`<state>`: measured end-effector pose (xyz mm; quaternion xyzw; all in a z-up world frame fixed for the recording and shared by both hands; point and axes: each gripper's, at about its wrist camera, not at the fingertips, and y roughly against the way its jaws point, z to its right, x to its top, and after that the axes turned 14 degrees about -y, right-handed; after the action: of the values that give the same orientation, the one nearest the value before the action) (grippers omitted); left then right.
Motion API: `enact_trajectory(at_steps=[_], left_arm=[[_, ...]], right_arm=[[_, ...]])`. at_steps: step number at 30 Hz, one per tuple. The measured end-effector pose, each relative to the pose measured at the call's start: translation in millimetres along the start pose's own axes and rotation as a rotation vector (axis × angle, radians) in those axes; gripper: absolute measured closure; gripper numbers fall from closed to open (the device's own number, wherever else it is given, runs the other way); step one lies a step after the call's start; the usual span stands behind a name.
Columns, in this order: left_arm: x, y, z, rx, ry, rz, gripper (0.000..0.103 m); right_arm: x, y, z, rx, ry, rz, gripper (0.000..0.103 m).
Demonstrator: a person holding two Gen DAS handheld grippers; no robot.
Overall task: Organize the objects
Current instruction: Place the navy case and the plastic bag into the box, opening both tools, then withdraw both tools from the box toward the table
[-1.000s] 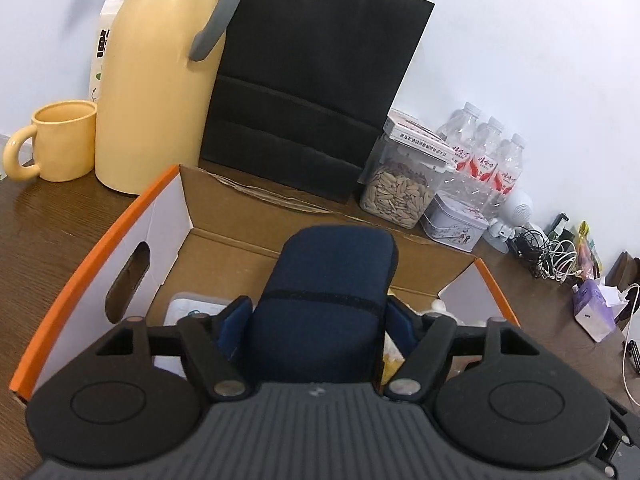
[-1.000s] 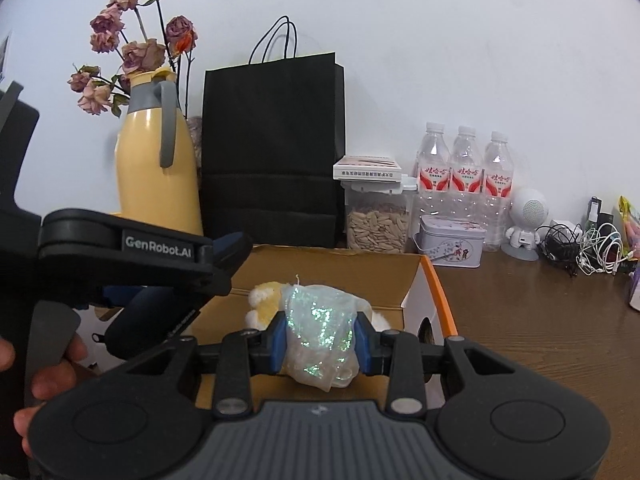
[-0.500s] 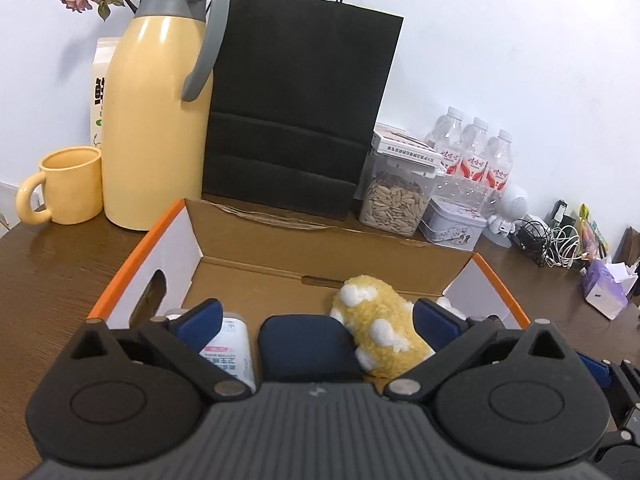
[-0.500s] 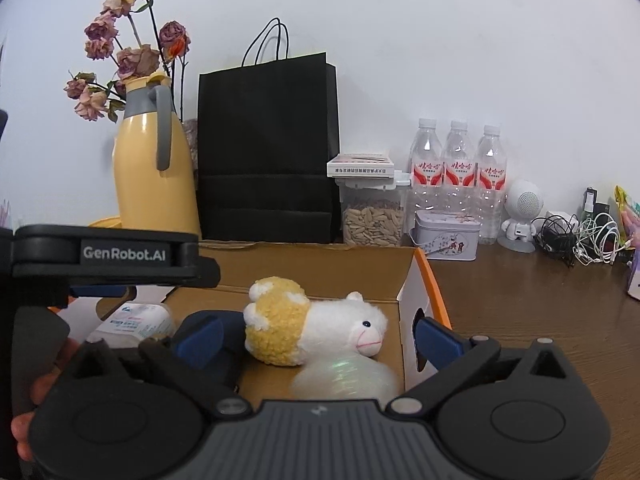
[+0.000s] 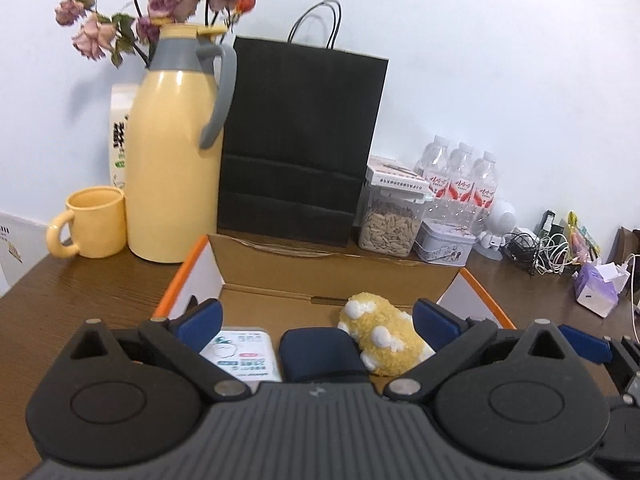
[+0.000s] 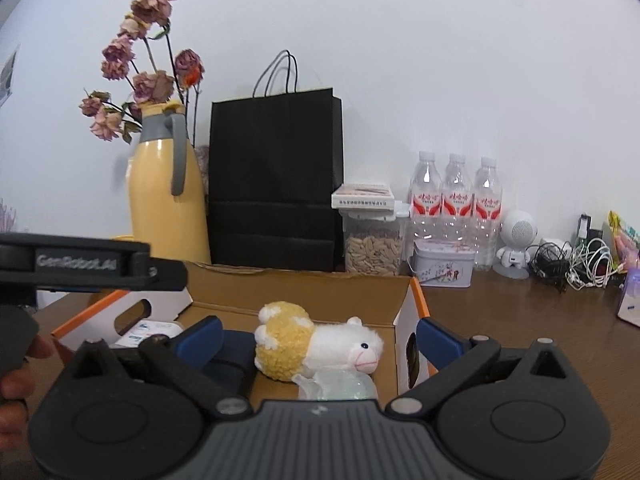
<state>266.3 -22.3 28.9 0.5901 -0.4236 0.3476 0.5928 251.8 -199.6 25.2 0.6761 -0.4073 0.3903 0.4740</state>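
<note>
An open cardboard box with orange edges sits on the brown table; it also shows in the right wrist view. Inside lie a dark blue case, a white tissue pack, a yellow and white plush sheep and a shiny clear bag. The sheep's yellow back shows in the left wrist view. My left gripper is open and empty above the box's near side. My right gripper is open and empty above the sheep and bag.
Behind the box stand a yellow thermos with dried flowers, a yellow mug, a black paper bag, a seed jar, a tin and water bottles. Cables and a purple tissue box lie right.
My left gripper let go of the dark blue case and my right gripper let go of the shiny bag. Both opened and drew back and up from the box.
</note>
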Motion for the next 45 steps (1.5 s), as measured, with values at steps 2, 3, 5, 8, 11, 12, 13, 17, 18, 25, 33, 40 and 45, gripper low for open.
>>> enact_trajectory(at_steps=[2, 3, 5, 8, 11, 12, 13, 17, 18, 25, 33, 40, 45], left_arm=[[-2, 12, -2, 0.009, 0.000, 0.010, 0.000], [-4, 19, -4, 0.015, -0.003, 0.013, 0.000], [-7, 30, -8, 0.023, -0.014, 0.014, 0.000], [-15, 46, -14, 0.031, -0.033, 0.007, 0.000], [-24, 60, -22, 0.042, -0.039, -0.016, 0.000], [-28, 64, -25, 0.046, -0.040, -0.023, 0.000], [-32, 69, -28, 0.052, -0.042, -0.031, 0.000], [-48, 86, -39, 0.066, -0.051, -0.053, 0.000], [-52, 90, -41, 0.068, -0.053, -0.058, 0.000], [-78, 110, -53, 0.082, -0.054, -0.101, 0.000], [-95, 123, -57, 0.086, -0.044, -0.131, 0.000], [-93, 128, -57, 0.089, -0.039, -0.121, 0.000], [-95, 129, -59, 0.098, -0.032, -0.128, 0.000]], right_arm=[[0, 7, -2, 0.005, 0.007, 0.001, 0.000], [0, 11, -3, 0.007, 0.011, 0.002, 0.000], [-1, 20, -5, 0.013, 0.020, 0.005, 0.000], [-4, 36, -8, 0.024, 0.035, 0.009, 0.000], [-9, 51, -11, 0.030, 0.043, 0.004, 0.000], [-12, 56, -12, 0.031, 0.045, -0.003, 0.000], [-14, 60, -12, 0.031, 0.046, -0.009, 0.000], [-26, 75, -10, 0.022, 0.045, -0.043, 0.000], [-29, 78, -9, 0.018, 0.045, -0.051, 0.000], [-49, 94, 0, -0.011, 0.030, -0.103, 0.000], [-70, 101, 2, -0.004, 0.034, -0.169, 0.000], [-64, 72, 3, 0.030, -0.036, -0.255, 0.000], [-63, 40, 2, 0.013, -0.076, -0.334, 0.002]])
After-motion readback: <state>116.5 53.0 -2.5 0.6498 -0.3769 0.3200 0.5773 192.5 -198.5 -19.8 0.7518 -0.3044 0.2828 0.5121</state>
